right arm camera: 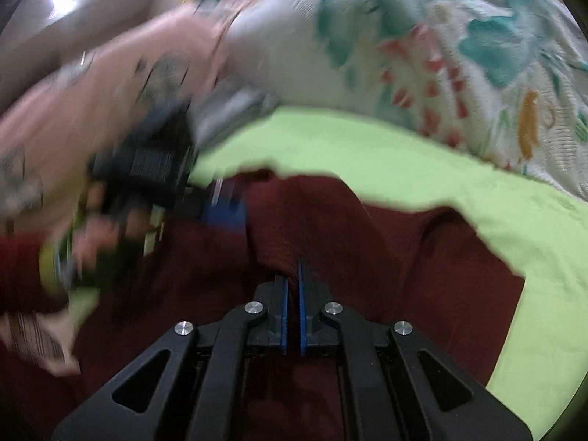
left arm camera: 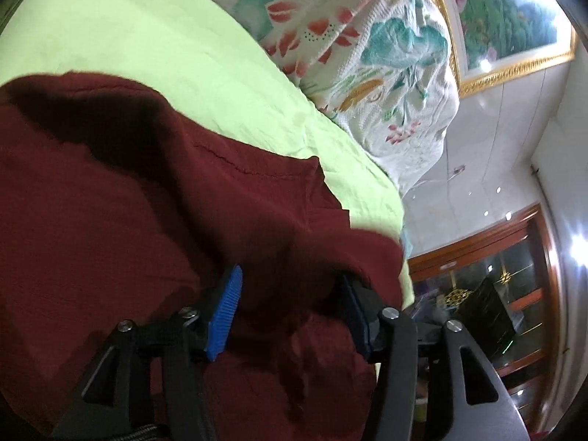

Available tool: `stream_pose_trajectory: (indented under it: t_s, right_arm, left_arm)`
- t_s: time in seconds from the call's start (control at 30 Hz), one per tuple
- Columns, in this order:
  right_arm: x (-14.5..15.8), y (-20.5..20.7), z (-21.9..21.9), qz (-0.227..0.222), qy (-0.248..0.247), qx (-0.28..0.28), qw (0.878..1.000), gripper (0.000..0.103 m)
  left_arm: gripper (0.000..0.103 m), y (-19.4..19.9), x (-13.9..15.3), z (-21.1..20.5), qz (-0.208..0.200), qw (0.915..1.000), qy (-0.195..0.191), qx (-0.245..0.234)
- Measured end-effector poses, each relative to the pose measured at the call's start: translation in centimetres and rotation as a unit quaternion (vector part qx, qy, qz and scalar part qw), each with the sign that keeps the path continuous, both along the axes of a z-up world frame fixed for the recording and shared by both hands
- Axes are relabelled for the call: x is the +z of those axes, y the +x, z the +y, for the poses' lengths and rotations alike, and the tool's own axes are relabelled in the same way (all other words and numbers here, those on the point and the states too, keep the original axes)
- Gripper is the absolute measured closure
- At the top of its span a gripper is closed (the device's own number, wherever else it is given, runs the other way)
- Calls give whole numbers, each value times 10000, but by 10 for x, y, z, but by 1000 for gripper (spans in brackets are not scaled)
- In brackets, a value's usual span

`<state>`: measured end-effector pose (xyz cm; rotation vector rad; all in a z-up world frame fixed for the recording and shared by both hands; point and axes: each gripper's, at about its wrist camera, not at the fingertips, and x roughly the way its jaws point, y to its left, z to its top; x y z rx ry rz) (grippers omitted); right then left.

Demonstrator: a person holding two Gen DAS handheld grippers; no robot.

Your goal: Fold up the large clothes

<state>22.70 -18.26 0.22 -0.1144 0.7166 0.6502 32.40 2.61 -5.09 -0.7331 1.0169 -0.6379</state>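
In the left wrist view, the left tool point(left arm camera: 290, 308) has its 2 blue-padded fingers point(left arm camera: 224, 312) spread wide apart, with the dark red garment point(left arm camera: 128, 202) bulging between them; cloth touches both pads, but the jaws are not closed on it. The garment lies in rumpled folds on a light green sheet point(left arm camera: 154, 55) covering the bed, and a stitched seam runs across its upper part. Beyond the sheet sits a white quilt point(left arm camera: 386, 55) printed with red flowers and teal leaves. A gold-framed painting point(left arm camera: 514, 18) hangs on the wall behind it, and a wooden cabinet point(left arm camera: 514, 294) with glass doors stands further off. In the right wrist view, the right tool point(right arm camera: 293, 290) has its pads pressed together on a raised fold of the red garment point(right arm camera: 367, 239), which rises as a ridge away from the fingertips. The rest of the cloth spreads over the green sheet point(right arm camera: 533, 239), with the flowered quilt point(right arm camera: 422, 55) behind. At the left of this view, blurred, the other tool's blue pad point(right arm camera: 226, 213) sits against the garment's edge, held by a hand point(right arm camera: 99, 242).
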Motion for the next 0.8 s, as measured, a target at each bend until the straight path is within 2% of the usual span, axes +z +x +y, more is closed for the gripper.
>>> stream_pose_trajectory:
  t_s: [0.07, 0.13, 0.17, 0.2, 0.3, 0.4, 0.5, 0.53, 0.63, 0.73, 0.8]
  right_arm:
    - [-17, -10, 2, 237, -177, -10, 9996, 97]
    - [-34, -11, -11, 821, 208, -216, 9962, 92]
    - [-37, -12, -18, 973, 437, -336, 9937, 84]
    - [-38, -13, -24, 1025, 612, -419, 9920, 77]
    - [-32, -17, -45, 1028, 1198, -646, 9853, 67]
    - [-25, -14, -67, 1066, 1665, -977, 9754, 63]
    - [-20, 4, -88, 1213, 2272, -1279, 9578, 62]
    - [-23, 10, -96, 1276, 2410, -1488, 9505, 62]
    - [-34, 24, -97, 1474, 2074, -2028, 9456, 62]
    - [-51, 37, -90, 1797, 2146, -2175, 9351, 62]
    - [-58, 43, -88, 1930, 2107, -2213, 9324, 62]
  left_arm:
    - [47, -4, -2, -3, 31, 9999, 91, -45]
    - [47, -11, -7, -13, 69, 9994, 294, -145]
    - [47, -14, -9, -14, 79, 9992, 343, -184]
    - [47, -18, -12, -15, 96, 9990, 373, -221]
    - [47, -30, -24, -10, 195, 9992, 281, -217]
    - [47, -40, -30, 5, 226, 9997, 62, -81]
    - [46, -43, -31, 19, 251, 9995, -148, 107]
    - [43, -43, -32, 21, 267, 9994, -165, 144]
    - [41, -34, -38, 19, 418, 9986, -297, 161]
    - [41, -23, -45, 8, 549, 9976, -408, 67]
    - [42, -19, -47, -2, 590, 9979, -285, -3]
